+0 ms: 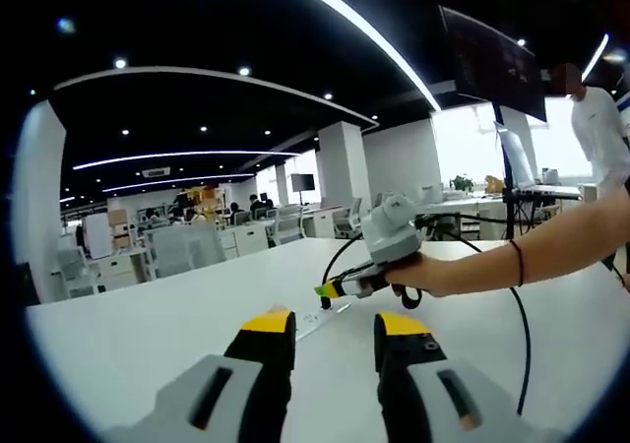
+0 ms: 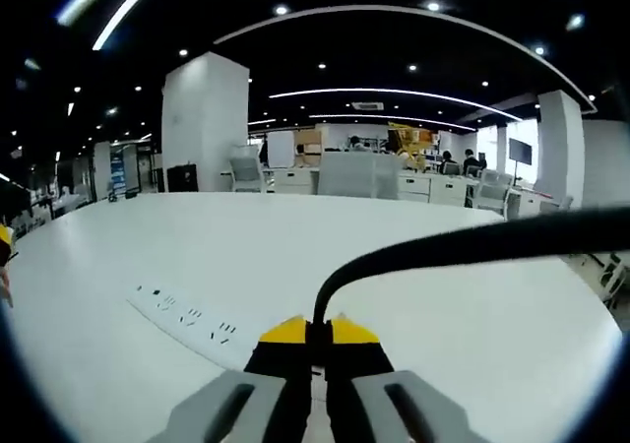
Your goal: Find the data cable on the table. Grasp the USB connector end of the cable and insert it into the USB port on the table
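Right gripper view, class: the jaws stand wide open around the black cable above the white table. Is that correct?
Not quite. In the right gripper view the right gripper is shut on the black cable, its jaws pinched together, above the white table.

white table, black cable, yellow-tipped black left tool, yellow-tipped black right tool

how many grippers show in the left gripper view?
2. The left gripper at the bottom, fingers apart above the table; the right gripper mid-table, held in a hand, closed on the black cable.
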